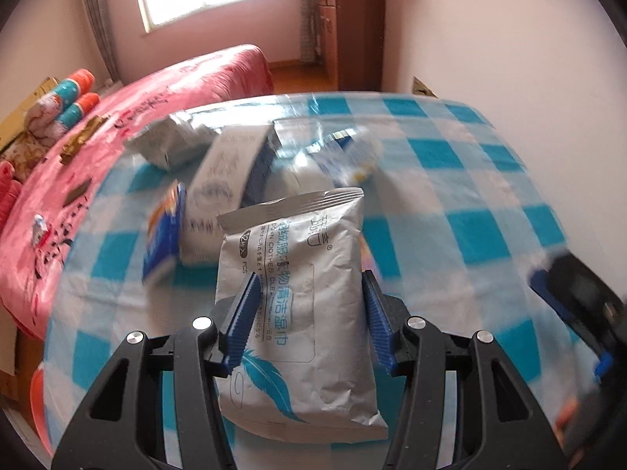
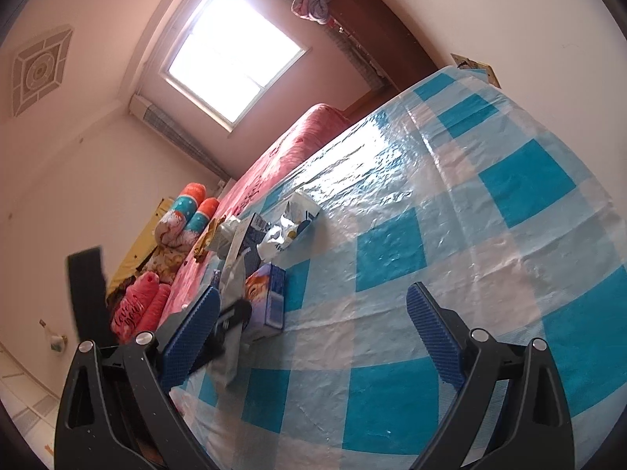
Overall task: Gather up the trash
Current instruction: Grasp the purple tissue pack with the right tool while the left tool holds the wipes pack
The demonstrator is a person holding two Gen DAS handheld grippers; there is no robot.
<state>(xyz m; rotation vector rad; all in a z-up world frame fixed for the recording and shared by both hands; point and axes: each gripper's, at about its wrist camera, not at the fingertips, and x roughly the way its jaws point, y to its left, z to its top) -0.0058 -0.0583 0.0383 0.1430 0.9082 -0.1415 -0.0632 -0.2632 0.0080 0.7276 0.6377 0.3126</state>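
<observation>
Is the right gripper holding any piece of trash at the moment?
No, the right gripper is open, with only the checked tablecloth showing between its fingers.

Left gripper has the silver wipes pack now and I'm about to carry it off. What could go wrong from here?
The left gripper pinches the silver wipes pack only at its soft sides, so it may sag or slip out in transit. The pile behind it, the long white box and the small blue box, sits close, and a swing could knock it. The right gripper hangs open and empty near the checked tablecloth; it might snag the plastic.
</observation>
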